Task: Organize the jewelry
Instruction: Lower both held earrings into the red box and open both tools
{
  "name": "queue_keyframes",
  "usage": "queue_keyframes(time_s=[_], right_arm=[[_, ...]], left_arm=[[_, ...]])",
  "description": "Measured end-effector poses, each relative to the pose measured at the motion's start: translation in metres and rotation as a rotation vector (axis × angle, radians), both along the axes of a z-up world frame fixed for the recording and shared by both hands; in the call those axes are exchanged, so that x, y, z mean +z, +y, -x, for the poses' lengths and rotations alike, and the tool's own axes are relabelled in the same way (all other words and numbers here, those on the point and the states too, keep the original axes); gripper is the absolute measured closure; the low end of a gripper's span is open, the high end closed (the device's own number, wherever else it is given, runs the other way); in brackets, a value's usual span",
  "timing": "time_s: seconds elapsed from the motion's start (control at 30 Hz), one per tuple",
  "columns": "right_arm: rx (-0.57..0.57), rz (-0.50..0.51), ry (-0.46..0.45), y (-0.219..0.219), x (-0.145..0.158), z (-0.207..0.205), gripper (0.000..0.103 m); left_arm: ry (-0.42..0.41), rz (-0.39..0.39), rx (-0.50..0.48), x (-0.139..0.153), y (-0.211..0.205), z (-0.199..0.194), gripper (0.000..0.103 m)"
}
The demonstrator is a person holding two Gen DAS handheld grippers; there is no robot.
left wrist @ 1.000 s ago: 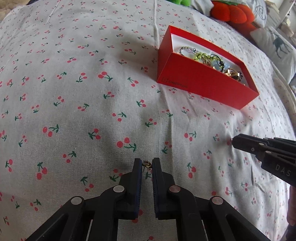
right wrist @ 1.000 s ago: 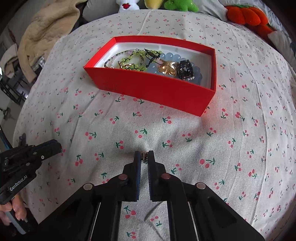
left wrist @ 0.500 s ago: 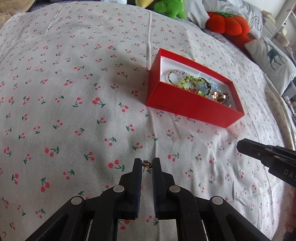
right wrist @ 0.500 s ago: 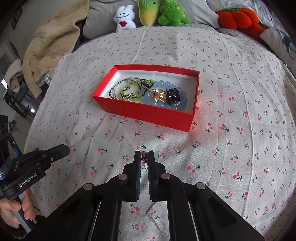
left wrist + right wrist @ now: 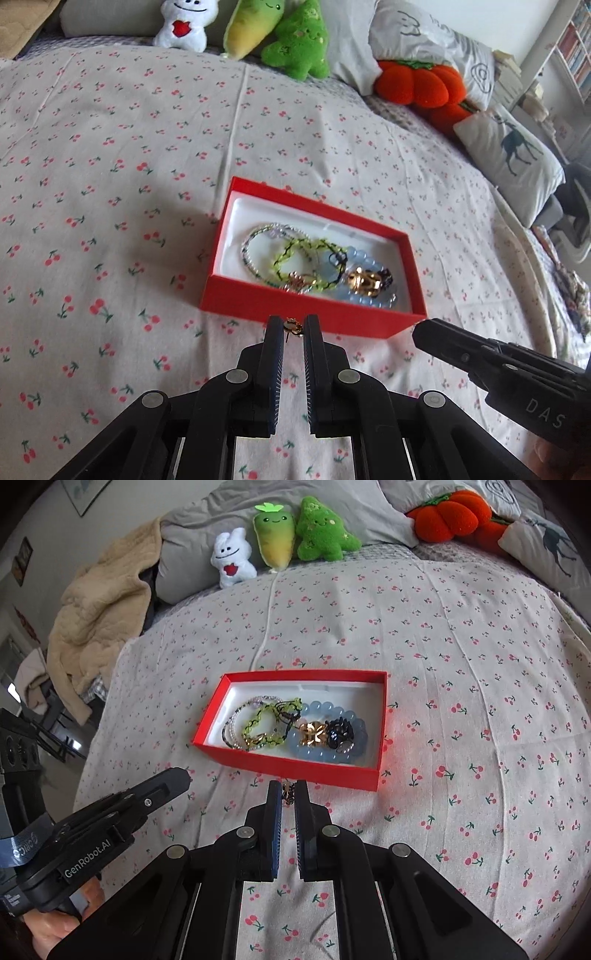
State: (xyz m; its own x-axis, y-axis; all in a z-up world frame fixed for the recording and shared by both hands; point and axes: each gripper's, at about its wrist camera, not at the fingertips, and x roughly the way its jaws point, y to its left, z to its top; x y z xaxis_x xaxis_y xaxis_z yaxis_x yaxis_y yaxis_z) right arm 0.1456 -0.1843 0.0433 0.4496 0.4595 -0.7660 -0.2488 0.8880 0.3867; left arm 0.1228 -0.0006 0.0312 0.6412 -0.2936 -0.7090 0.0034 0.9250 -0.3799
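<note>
Jewelry waits in two places on a cherry-print bedspread (image 5: 461,646): most of it lies heaped in an open red box (image 5: 295,766), while each handheld gripper pinches one small piece just short of the box's near wall. The left gripper (image 5: 293,328) grips a tiny gold earring (image 5: 293,327) at its very fingertips; the right gripper (image 5: 288,794) is clamped on a small gold-and-dark charm (image 5: 288,794) in the same way. Both holds look marginal, since each piece sits at the extreme tip of the pads, so a slight loosening or a jolt could drop it onto the patterned cloth, where something this small would likely be hard to find. The two grippers also point toward the same box from close together and could knock each other or nudge the light box. Inside, a clear beaded bracelet (image 5: 236,720), a green-and-black cord bracelet (image 5: 266,720), a pale blue bead bracelet (image 5: 325,755), a gold flower clip (image 5: 314,733) and a black flower piece (image 5: 340,731) overlap in a tangle.
</note>
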Motion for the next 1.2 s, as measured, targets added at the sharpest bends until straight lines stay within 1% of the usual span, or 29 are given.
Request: queue_keyframes(time_s=[0.17,0.27,0.4,0.53,0.7,0.77,0.83,1.07,1.1,1.2], right_arm=[[-0.074,-0.043,-0.009,-0.013,-0.001,-0.020,0.096],[-0.096,-0.037,-0.008,-0.016,-0.006,-0.030,0.096],[-0.108,-0.035,0.002,-0.017,-0.013,-0.041,0.096],[-0.110,-0.031,0.006,-0.017,-0.018,-0.048,0.096],[-0.108,-0.027,0.010,-0.017,-0.023,-0.054,0.096],[-0.104,-0.026,0.010,-0.017,-0.024,-0.056,0.096],[-0.102,-0.026,0.009,-0.017,-0.026,-0.057,0.096],[-0.104,-0.041,0.010,-0.018,-0.028,-0.063,0.096],[-0.103,-0.054,0.003,-0.018,-0.027,-0.063,0.095],[-0.099,-0.074,-0.003,-0.018,-0.023,-0.065,0.094]], left_arm=[[-0.027,-0.037,0.001,-0.002,-0.012,-0.022,0.097],[-0.026,-0.066,0.001,-0.006,-0.018,-0.035,0.096],[-0.014,-0.087,-0.003,-0.015,-0.024,-0.049,0.096],[-0.003,-0.081,0.003,-0.024,-0.027,-0.059,0.096],[-0.006,-0.061,0.017,-0.026,-0.028,-0.067,0.096],[0.005,-0.052,0.030,-0.026,-0.028,-0.070,0.093],[0.010,-0.034,0.040,-0.026,-0.026,-0.071,0.081],[0.007,-0.019,0.065,-0.020,-0.023,-0.068,0.070],[0.006,-0.021,0.070,-0.018,-0.022,-0.067,0.068],[-0.005,-0.039,0.073,-0.014,-0.020,-0.062,0.066]])
